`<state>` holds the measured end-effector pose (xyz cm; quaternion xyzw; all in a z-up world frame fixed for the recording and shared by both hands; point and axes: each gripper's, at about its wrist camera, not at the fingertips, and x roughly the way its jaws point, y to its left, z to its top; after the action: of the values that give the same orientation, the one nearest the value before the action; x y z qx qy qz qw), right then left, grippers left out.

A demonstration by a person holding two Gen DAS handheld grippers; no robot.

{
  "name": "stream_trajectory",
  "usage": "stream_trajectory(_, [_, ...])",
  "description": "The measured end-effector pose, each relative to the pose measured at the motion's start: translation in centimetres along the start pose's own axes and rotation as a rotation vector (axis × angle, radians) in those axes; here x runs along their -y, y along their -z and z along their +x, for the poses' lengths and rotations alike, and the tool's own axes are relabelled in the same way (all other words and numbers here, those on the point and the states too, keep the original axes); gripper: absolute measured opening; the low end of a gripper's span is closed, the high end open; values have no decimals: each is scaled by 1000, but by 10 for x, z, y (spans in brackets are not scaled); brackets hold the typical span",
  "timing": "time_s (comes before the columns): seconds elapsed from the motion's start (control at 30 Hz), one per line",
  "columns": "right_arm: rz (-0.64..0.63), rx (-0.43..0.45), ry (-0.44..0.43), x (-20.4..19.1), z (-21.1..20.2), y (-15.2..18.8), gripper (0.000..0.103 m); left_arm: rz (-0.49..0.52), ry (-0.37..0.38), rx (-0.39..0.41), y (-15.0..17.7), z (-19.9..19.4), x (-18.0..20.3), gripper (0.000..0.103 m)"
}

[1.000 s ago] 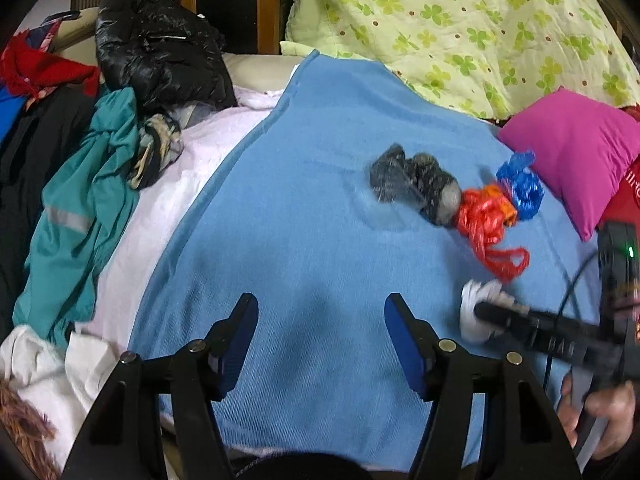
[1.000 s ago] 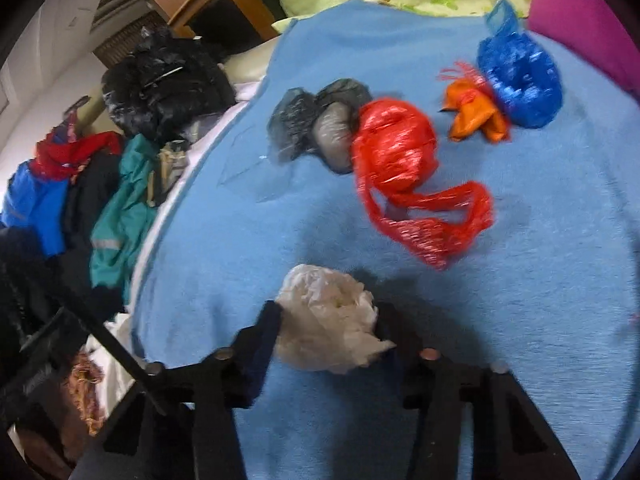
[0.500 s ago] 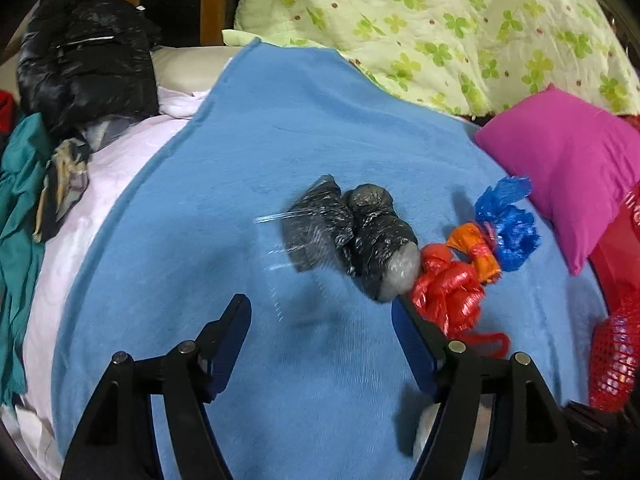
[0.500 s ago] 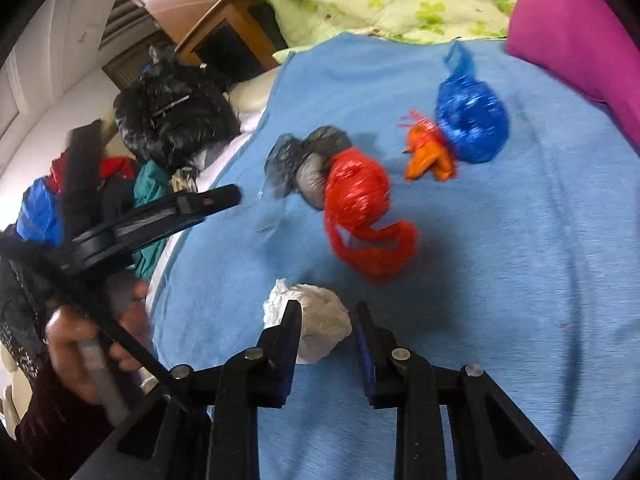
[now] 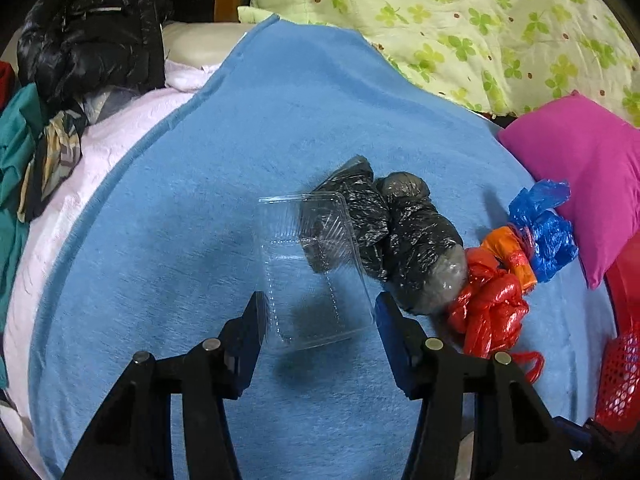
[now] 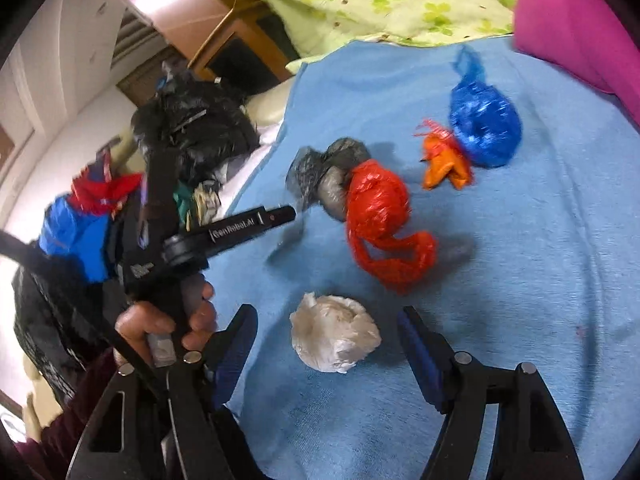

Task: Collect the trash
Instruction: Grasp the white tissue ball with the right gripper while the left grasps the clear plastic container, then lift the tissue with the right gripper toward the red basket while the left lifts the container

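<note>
A clear plastic clamshell box (image 5: 316, 264) lies on the blue blanket (image 5: 180, 240), leaning against two black bag bundles (image 5: 404, 232). My left gripper (image 5: 320, 314) straddles the box's near end. Its jaws are closing, and the blue pads stand just outside the box's edges. A white crumpled paper ball (image 6: 334, 338) rests on the blanket between the fingers of my right gripper (image 6: 326, 320). Those jaws are opening, with gaps on both sides of the ball. The right wrist view also shows the left gripper (image 6: 276, 216) in a person's hand (image 6: 168, 320).
A red bag (image 5: 488, 308), an orange bag (image 5: 512, 248) and a blue bag (image 5: 548, 232) lie right of the black bundles. A pink pillow (image 5: 592, 176) and a red mesh basket (image 5: 620, 380) border the right side. A black jacket (image 5: 88, 40) and clothes are piled at the left.
My left gripper came forward over the clear box and its jaws narrowed around it. My right gripper squeezed the white ball, then spread apart; the ball now lies loose on the blanket.
</note>
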<state>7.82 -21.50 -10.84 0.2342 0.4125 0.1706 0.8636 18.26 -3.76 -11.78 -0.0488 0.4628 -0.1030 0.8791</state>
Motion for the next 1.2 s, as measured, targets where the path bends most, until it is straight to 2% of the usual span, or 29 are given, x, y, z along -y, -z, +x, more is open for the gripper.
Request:
stream_trajectory(0.13, [-30,-44,47,-8,25,4,76,-2,24,22,7,-18,-8,56])
stream_trajectory(0.23, [-61,-62,74,-14,41,6,74,31,1,34,17,-35,-10,56])
stream_trajectory(0.3, [-95,-74,101,-20,51,9,67,47,-5,45,25,-47,-12,56])
stream_trajectory(0.37, [-133,-100,129,-25,61,13,46,67,-28,58,32,-59,-13,56])
stream_trajectory(0.5, [-165,-99,144,-30,64,15,33,95,-61,79,44,-81,-15,56])
stream_trajectory(0.7, [-136,-9,152,-20,25,8,31,154,-62,124,56,-110,2,57])
stream_trajectory(1.03, [-70,234,159,9,-84,-3,31,270,15,171,68,-148,73,57])
stream_trajectory(1.2, [-59,318,184,21,-128,0,31,335,0,206,71,-165,111,57])
